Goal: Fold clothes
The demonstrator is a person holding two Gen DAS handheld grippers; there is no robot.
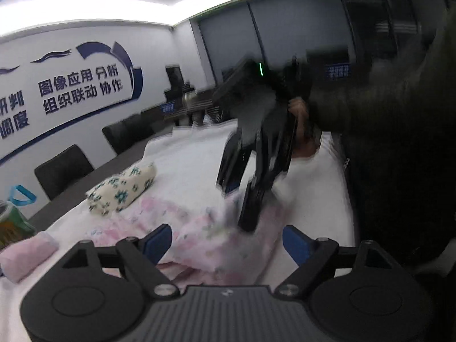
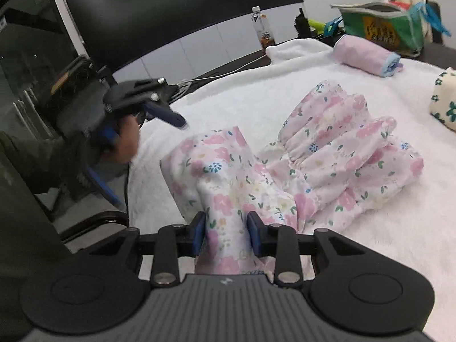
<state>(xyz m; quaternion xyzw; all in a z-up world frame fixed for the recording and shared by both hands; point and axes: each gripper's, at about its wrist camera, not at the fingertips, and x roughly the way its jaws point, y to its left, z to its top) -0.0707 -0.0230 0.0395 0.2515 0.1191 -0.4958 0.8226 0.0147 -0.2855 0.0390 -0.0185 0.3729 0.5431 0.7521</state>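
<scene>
Our right tongs (image 2: 226, 235) pinch a bunched fold of the pink floral garment (image 2: 327, 156), which lies crumpled mid-tabletop on the white fleece blanket (image 2: 242, 97). The left tongs (image 1: 227, 242) stand spread and empty above it. We judge the cloth light, soft and limp: it will sag and slide from any single grip, so we would take hold at a hem or corner, one per side. Open blanket lies on the far side of the garment. The rolled pink garment (image 2: 364, 54) and the cream floral bundle (image 2: 446, 105) sit well apart; the blanket's near edge drops off at the left.
</scene>
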